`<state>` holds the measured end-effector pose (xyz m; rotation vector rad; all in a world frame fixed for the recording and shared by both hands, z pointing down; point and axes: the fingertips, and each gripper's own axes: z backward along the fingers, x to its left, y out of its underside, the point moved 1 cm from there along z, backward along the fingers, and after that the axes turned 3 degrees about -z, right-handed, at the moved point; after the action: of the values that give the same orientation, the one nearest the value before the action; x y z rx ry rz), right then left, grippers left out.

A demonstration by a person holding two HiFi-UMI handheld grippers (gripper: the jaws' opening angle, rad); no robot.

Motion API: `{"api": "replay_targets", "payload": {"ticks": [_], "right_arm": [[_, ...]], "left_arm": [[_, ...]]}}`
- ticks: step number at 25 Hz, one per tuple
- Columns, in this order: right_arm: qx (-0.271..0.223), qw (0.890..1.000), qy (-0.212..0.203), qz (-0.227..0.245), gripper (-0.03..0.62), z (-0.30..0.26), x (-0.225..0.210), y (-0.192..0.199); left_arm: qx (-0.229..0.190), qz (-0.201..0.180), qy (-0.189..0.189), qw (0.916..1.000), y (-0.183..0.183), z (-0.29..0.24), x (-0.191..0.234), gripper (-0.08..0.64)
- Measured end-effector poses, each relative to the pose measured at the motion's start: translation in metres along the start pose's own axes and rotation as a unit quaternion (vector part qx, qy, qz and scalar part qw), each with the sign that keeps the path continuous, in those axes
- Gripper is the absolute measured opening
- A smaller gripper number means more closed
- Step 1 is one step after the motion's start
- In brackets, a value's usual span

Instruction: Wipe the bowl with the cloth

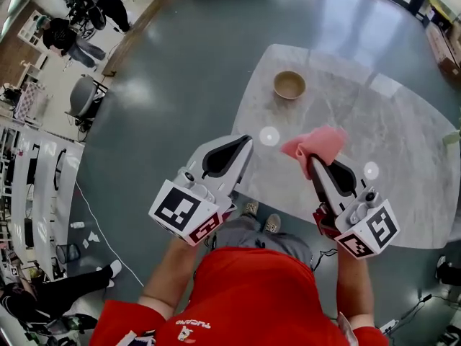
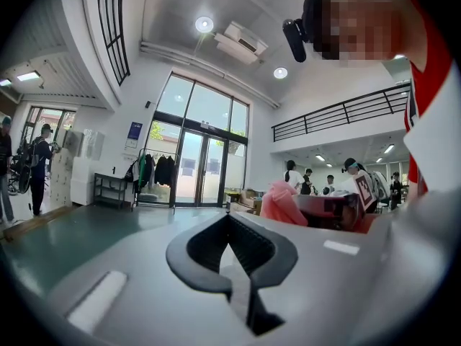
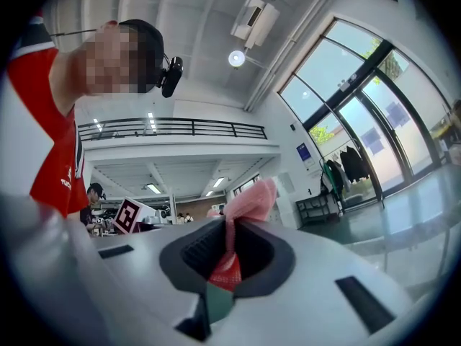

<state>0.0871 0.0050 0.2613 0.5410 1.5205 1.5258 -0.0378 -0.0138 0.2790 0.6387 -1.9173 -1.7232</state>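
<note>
A tan bowl (image 1: 289,85) stands near the far edge of the marble table (image 1: 403,135), well beyond both grippers. My right gripper (image 1: 314,160) is shut on a pink cloth (image 1: 317,144), which bunches up above the table's near part; in the right gripper view the pink cloth (image 3: 246,206) sticks up out of the shut jaws. My left gripper (image 1: 246,141) hovers at the table's left near edge, shut with nothing in it. From the left gripper view the jaws meet with nothing between them, and the pink cloth (image 2: 282,203) shows off to the right.
The table stands on a grey-green floor (image 1: 180,71). People, chairs and shelving (image 1: 72,42) are far off at the upper left. Glass doors (image 2: 193,166) and a clothes rack lie ahead of the left gripper. A cable (image 1: 97,225) runs across the floor at left.
</note>
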Motion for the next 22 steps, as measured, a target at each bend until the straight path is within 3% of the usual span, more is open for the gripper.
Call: {"api": "replay_targets", "payload": {"ticks": [4,9,22], "right_arm": [[0.006,1.0,0.0,0.002,0.02,-0.019,-0.01,0.001],[0.01,1.0,0.009,0.007,0.02,-0.076,-0.048,0.001],[0.032,0.997,0.065,0.025,0.02,-0.078,-0.058,0.011]], "left_arm": [[0.002,-0.001,0.002,1.0,-0.001,-0.011,0.02,0.005],[0.003,0.002,0.01,0.9999,0.001,-0.048,0.084,0.005],[0.029,-0.011,0.061,0.9977,0.023,-0.078,0.092,0.006]]}}
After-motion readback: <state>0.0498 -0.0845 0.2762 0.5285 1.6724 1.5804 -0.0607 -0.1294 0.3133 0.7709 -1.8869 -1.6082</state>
